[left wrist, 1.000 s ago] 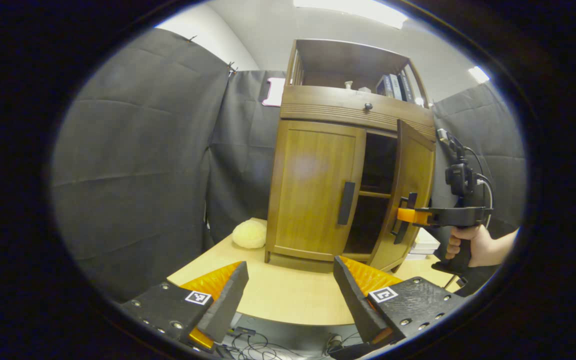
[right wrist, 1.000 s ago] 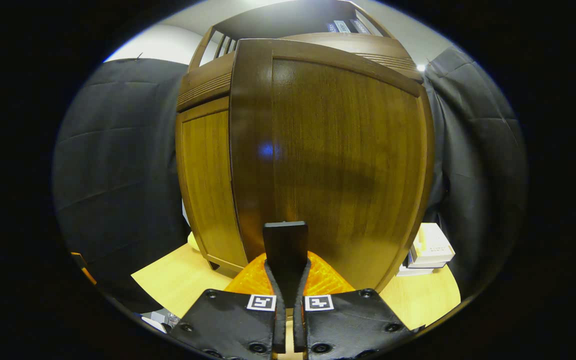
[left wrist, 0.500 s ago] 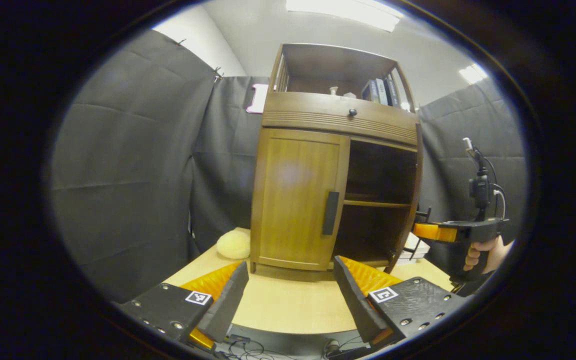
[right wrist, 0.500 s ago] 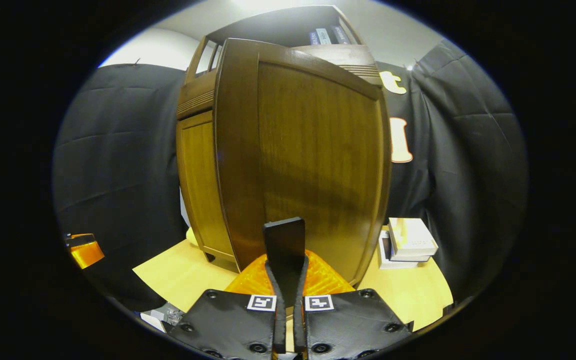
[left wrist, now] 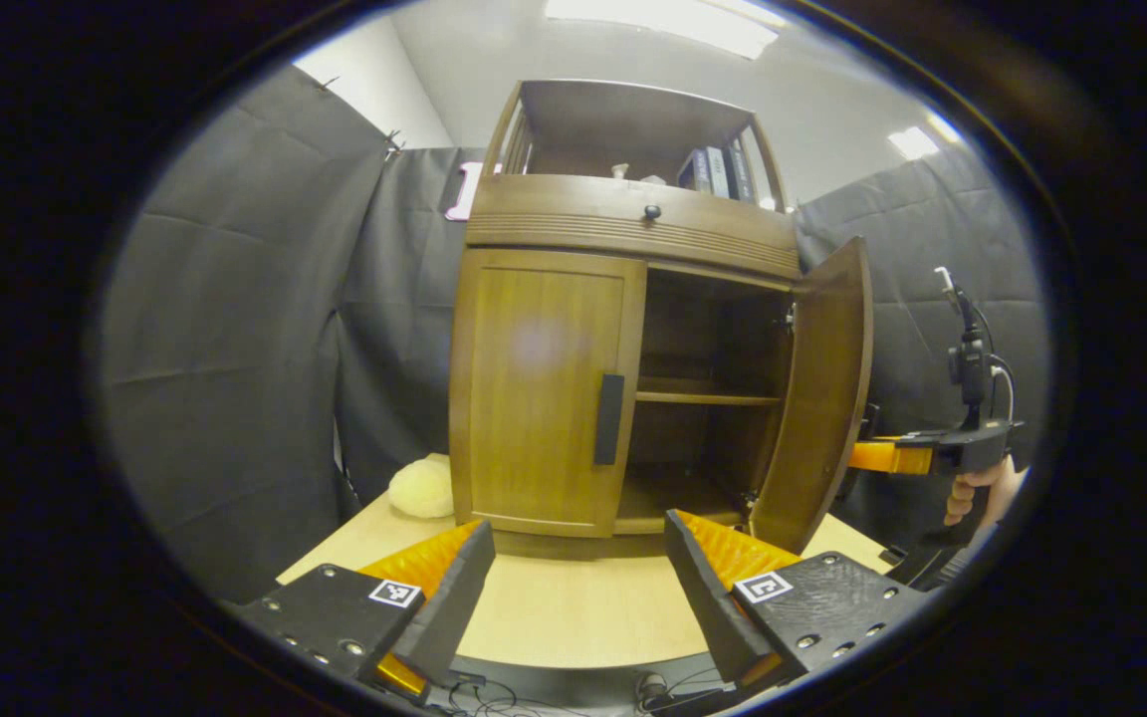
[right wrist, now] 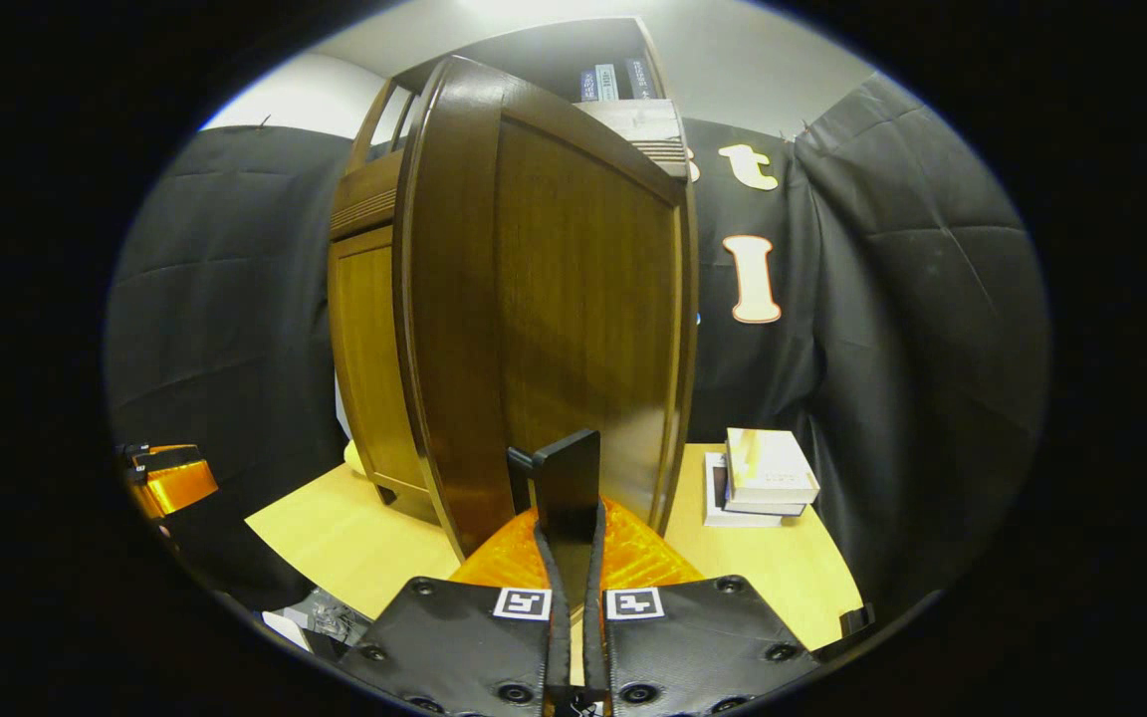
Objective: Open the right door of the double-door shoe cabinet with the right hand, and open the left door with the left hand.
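On the bench (left wrist: 573,607) stands the shoe cabinet (left wrist: 633,219), its right door (left wrist: 817,398) swung wide so the inner shelf (left wrist: 703,397) shows, while the left door (left wrist: 544,388) sits flush and closed, its handle (left wrist: 609,419) untouched. Right tongs (right wrist: 569,523) are clenched on the right door's handle (right wrist: 566,478), both fingers pressing it. Left tongs (left wrist: 573,568) hang released, fingers spread, short of the cabinet front. Books (right wrist: 768,473) lie stacked beside the cabinet.

A recording booth rigged up indoors: black cloth walls (left wrist: 235,329) hang behind a pale tabletop (left wrist: 573,607), ceiling light panels (left wrist: 663,15) glow above, and loose cables (left wrist: 504,697) trail below the tabletop's near edge.
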Motion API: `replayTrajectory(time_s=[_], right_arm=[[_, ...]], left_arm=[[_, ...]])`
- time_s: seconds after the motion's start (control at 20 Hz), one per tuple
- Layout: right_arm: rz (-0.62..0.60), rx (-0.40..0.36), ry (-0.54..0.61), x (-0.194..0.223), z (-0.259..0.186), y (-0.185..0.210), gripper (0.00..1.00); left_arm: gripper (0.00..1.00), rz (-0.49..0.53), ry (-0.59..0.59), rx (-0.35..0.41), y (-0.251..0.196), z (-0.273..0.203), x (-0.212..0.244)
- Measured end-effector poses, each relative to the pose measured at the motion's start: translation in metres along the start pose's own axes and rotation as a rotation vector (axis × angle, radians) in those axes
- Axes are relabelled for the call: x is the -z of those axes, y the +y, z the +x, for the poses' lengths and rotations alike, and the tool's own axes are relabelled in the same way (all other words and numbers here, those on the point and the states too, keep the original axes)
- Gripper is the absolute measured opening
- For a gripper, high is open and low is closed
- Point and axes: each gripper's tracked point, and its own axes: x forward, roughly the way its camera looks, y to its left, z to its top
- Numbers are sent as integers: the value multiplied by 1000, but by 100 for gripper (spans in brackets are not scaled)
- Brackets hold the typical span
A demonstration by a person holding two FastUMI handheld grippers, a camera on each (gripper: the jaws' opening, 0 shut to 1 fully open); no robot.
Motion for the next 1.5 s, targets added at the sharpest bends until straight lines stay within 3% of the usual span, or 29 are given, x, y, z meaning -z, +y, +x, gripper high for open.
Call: replayTrajectory(time_s=[0.05, 0.1, 0.15, 0.2, 0.35, 0.4, 0.45, 0.5, 0.95, 1.0, 1.1, 1.3, 1.35, 1.4, 1.5], right_arm=[[-2, 6, -4, 0, -2, -5, 6], [-19, 5, -8, 2, -4, -9, 3], [-42, 0, -8, 3, -7, -13, 10], [-61, -6, -9, 3, -9, -17, 10], [-77, -3, -11, 4, -11, -34, 2], [-91, 9, -15, 5, -13, -39, 10], [-112, 23, -18, 5, -14, -44, 2], [-125, 31, -20, 5, -15, -48, 2], [4, 136, -66, -4, -28, -96, 5], [16, 129, -66, -1, -27, -97, 0], [15, 132, -85, -4, -29, -96, 4], [28, 144, -89, -3, -32, -97, 0], [32, 144, -88, -3, -35, -96, 4], [33, 144, -87, -2, -38, -96, 0], [35, 148, -83, -2, -46, -96, 4]], left_arm=[[100, -4, 0, 9, -1, 1, 0], [100, -9, 2, 20, -3, 2, 1], [100, -16, 5, 31, -4, 2, 1], [100, -17, 8, 43, -5, 1, 1], [100, -2, 12, 61, -6, 3, 1], [99, 0, 15, 66, -7, 3, 2], [98, -1, 22, 71, -8, 3, 2], [98, -6, 26, 80, -10, 2, 3], [100, 11, 24, 172, -24, 18, 0], [100, 12, 22, 179, -26, 18, -1], [98, 17, 19, 194, -30, 19, -2], [100, 12, 25, 214, -36, 18, -3], [100, 8, 28, 218, -36, 18, -3], [100, 4, 31, 221, -37, 16, -1], [98, 2, 33, 222, -37, 13, 0]])
